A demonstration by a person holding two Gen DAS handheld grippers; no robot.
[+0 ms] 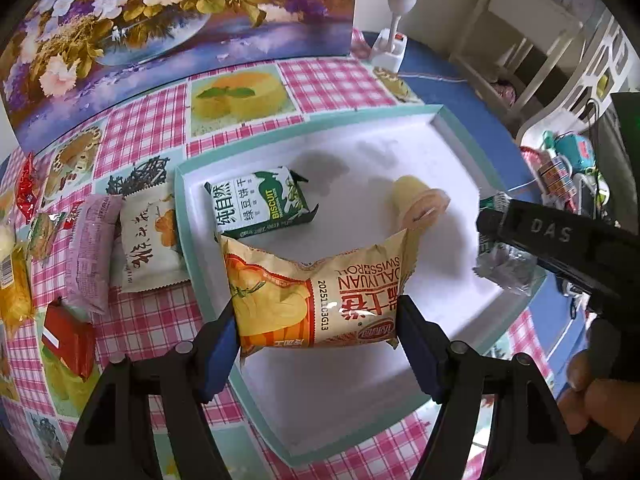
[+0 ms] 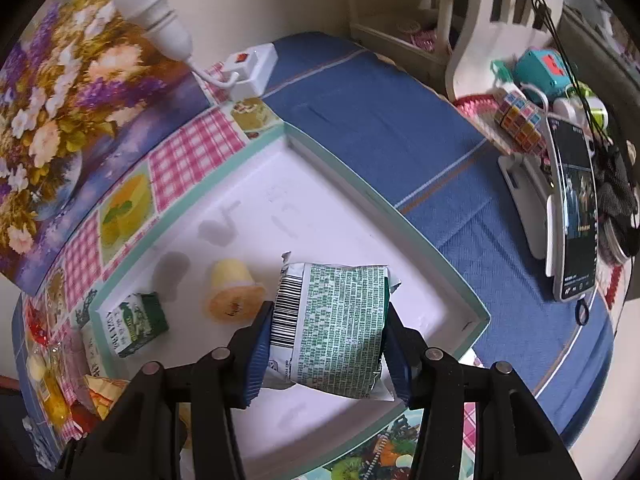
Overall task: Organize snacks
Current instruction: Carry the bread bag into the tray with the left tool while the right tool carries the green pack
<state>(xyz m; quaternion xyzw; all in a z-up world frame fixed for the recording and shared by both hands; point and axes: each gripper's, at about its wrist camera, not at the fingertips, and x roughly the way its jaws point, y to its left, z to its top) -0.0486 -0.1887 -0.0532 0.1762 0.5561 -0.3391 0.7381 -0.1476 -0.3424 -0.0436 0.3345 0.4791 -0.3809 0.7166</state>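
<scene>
My left gripper is shut on an orange-and-cream Swiss roll packet, held over the near left part of the white tray with its teal rim. My right gripper is shut on a green-and-white printed snack packet above the same tray; it also shows at the right of the left wrist view as a black finger with the crinkled packet. In the tray lie a green biscuit box and a yellow jelly cup on its side.
Left of the tray, on the pink checked cloth, lie a white packet, a purple packet, a red box and other snacks. A flower painting stands behind. A white lamp base and a phone on a stand sit at the right.
</scene>
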